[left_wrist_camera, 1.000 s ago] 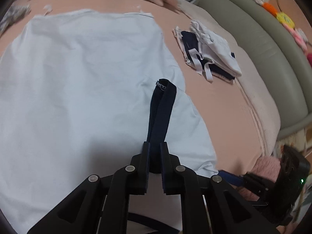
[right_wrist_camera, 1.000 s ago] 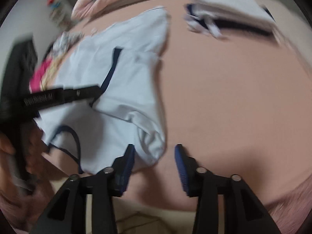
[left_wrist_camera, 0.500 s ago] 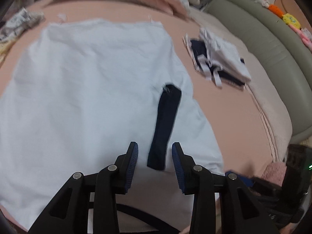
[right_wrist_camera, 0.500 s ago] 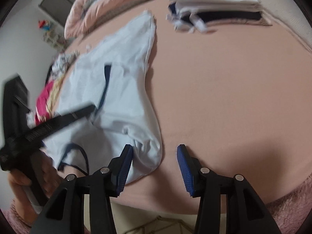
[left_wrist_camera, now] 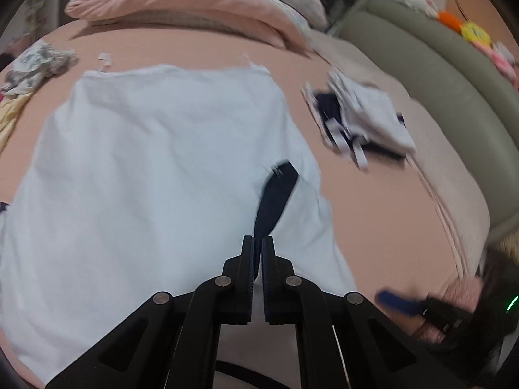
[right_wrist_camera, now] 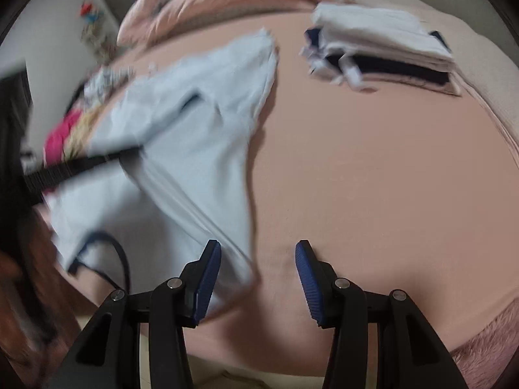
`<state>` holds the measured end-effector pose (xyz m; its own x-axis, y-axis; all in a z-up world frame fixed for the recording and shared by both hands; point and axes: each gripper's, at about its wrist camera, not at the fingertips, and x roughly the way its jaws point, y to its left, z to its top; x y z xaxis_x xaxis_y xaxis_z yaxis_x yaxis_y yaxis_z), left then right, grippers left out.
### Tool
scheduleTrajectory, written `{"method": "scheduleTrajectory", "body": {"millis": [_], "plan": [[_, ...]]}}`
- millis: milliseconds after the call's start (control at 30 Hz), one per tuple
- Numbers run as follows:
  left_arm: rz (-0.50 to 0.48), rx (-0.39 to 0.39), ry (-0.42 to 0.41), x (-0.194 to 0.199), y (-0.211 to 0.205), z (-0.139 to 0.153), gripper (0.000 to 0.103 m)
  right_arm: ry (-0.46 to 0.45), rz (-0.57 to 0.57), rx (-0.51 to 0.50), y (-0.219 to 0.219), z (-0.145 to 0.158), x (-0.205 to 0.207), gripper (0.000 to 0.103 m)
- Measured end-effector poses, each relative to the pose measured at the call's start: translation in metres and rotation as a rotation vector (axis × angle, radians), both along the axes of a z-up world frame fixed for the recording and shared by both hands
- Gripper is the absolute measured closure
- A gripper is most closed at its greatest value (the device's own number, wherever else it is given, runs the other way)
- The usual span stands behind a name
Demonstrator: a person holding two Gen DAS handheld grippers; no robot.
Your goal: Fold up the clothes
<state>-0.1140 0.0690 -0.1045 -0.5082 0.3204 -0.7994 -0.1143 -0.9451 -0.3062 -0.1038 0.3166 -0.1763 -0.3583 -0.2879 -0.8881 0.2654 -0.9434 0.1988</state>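
A light blue shirt (left_wrist_camera: pixel 155 168) lies spread on the pink bed sheet (left_wrist_camera: pixel 373 214), with a navy sleeve band (left_wrist_camera: pixel 275 194) folded over its right side. My left gripper (left_wrist_camera: pixel 258 243) is shut at the near end of that band. In the right wrist view the left gripper's black fingers (right_wrist_camera: pixel 81 162) pinch the shirt (right_wrist_camera: pixel 201 136) and pull it into a small peak. My right gripper (right_wrist_camera: pixel 258 253) stands open at the near right corner, with the shirt's edge against its left pad (right_wrist_camera: pixel 207 272). The navy neckline (right_wrist_camera: pixel 110 253) shows at lower left. All is motion-blurred.
A folded stack of white and navy clothes (left_wrist_camera: pixel 360 123) (right_wrist_camera: pixel 382 48) sits at the far right. A pink duvet (left_wrist_camera: pixel 194 3) lies along the back. A grey-green padded edge (left_wrist_camera: pixel 438 71) curves on the right. Crumpled clothes (left_wrist_camera: pixel 35 64) (right_wrist_camera: pixel 61 136) are piled at the left.
The left gripper let go of the navy band, which dropped flat on the shirt, then shut again at its near end and tilted upward. The right gripper stayed open and shifted slightly.
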Motion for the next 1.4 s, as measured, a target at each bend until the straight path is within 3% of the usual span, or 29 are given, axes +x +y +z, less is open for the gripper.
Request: {"method": "scheduleTrajectory", "body": {"millis": [67,133,200,300,400,467,533,633,667,700,733,900,1000,1067,1100,1167,1233,1300,1367,1400], "plan": [[0.002,0.004,-0.044,-0.002,-0.007,-0.008,0.101,-0.003,0.045,0.095,-0.010,-0.005,0.005,0.055],[0.004,-0.054,-0.098,0.002,-0.010,-0.026,0.101,0.017,0.066,0.198,-0.016,-0.006,0.012,0.055],[-0.002,-0.095,-0.137,0.005,-0.014,-0.042,0.101,-0.017,0.052,0.175,-0.007,-0.003,0.014,0.055],[0.017,0.004,-0.084,0.008,-0.027,-0.020,0.101,-0.038,0.033,0.021,0.011,0.014,0.009,0.055],[-0.106,0.151,-0.019,0.005,-0.017,0.005,0.101,0.042,-0.019,-0.131,0.024,0.039,-0.003,0.055],[-0.181,0.187,-0.011,0.002,0.002,0.009,0.101,0.050,-0.035,-0.089,0.017,0.037,-0.021,0.055],[-0.249,0.169,-0.048,-0.002,0.028,-0.001,0.100,0.030,0.002,-0.026,0.004,0.024,-0.033,0.055],[-0.285,0.087,-0.158,-0.007,0.050,-0.034,0.100,-0.035,0.109,-0.051,-0.009,0.009,-0.028,0.055],[-0.281,0.063,-0.160,-0.005,0.049,-0.039,0.101,-0.041,0.146,-0.038,-0.014,0.005,-0.023,0.055],[-0.274,0.044,-0.152,-0.003,0.046,-0.043,0.101,-0.035,0.158,0.063,-0.019,-0.002,-0.017,0.055],[-0.266,0.025,-0.143,-0.001,0.043,-0.046,0.101,-0.025,0.153,0.172,-0.020,-0.010,-0.011,0.055],[-0.223,-0.023,-0.154,0.001,0.028,-0.043,0.101,-0.025,0.036,0.175,0.002,-0.001,-0.010,0.050],[-0.223,-0.036,-0.176,0.006,0.021,-0.044,0.101,-0.046,0.000,0.323,0.005,-0.004,-0.006,0.050],[-0.239,-0.011,-0.207,0.005,0.018,-0.040,0.101,-0.049,0.011,0.210,0.010,0.007,-0.005,0.050],[-0.248,0.000,-0.184,0.007,0.018,-0.032,0.101,-0.049,0.016,0.153,0.013,0.013,-0.005,0.050],[-0.252,0.029,-0.095,0.006,0.019,-0.013,0.101,0.033,0.033,0.068,0.009,0.035,-0.012,0.050],[-0.250,0.072,-0.060,-0.004,0.022,-0.005,0.101,0.092,0.094,0.074,-0.011,0.046,-0.028,0.050],[-0.255,0.078,-0.111,-0.015,0.026,-0.018,0.101,0.092,0.121,0.093,-0.030,0.036,-0.048,0.050],[-0.252,0.010,-0.191,-0.019,0.026,-0.041,0.101,-0.021,0.155,0.144,-0.040,0.009,-0.047,0.050],[-0.254,0.018,-0.212,-0.017,0.019,-0.046,0.101,-0.065,0.168,0.185,-0.044,-0.004,-0.047,0.050]]}}
